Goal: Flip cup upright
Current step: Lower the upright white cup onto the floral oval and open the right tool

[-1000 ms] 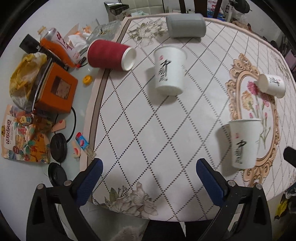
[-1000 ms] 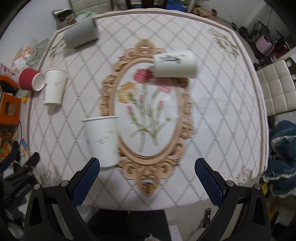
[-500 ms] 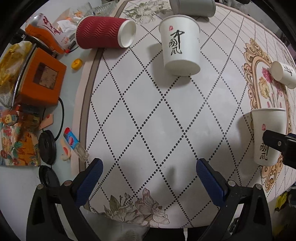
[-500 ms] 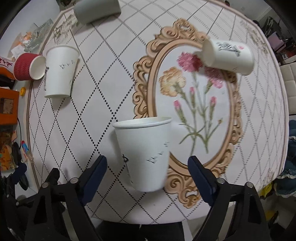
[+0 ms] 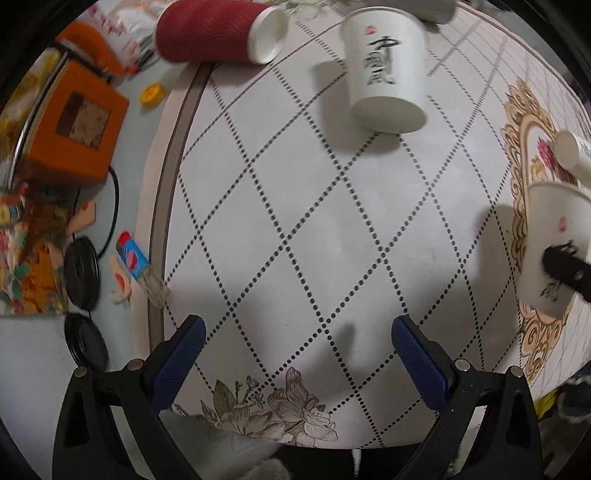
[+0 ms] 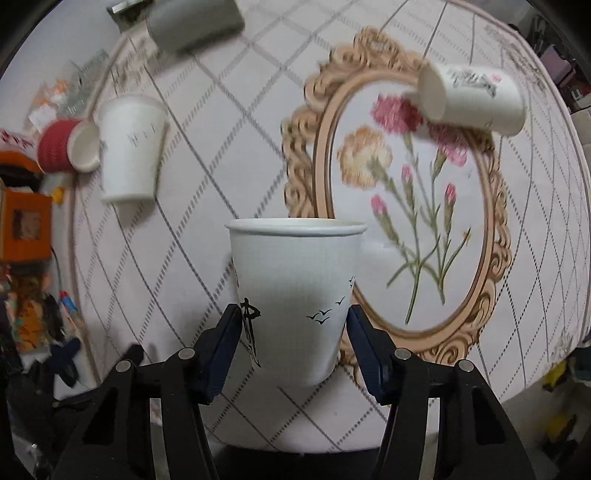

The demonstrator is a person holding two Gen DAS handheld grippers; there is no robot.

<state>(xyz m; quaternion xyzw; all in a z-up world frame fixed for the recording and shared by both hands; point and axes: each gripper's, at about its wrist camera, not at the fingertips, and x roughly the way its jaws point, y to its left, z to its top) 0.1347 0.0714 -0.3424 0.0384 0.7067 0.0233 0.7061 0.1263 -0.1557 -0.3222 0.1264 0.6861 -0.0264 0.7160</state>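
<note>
A white paper cup [image 6: 295, 299] stands rim-up between the blue pads of my right gripper [image 6: 293, 332], which is shut on its lower half. It also shows at the right edge of the left wrist view [image 5: 557, 247] with a black finger across it. My left gripper [image 5: 297, 347] is open and empty above the near table edge. A second white cup [image 5: 388, 77] stands rim-up at the far side; it also shows in the right wrist view [image 6: 129, 147]. A third white cup [image 6: 472, 98] lies on its side on the flower print.
A red ribbed cup [image 5: 218, 31] lies on its side at the cloth's far left edge. A grey cup [image 6: 195, 22] lies at the back. An orange box [image 5: 74, 122], lens caps [image 5: 81, 273] and snack packets clutter the bare table to the left.
My right gripper has moved forward around the near white cup and closed on it. My left gripper has moved forward and lower over the table, still open.
</note>
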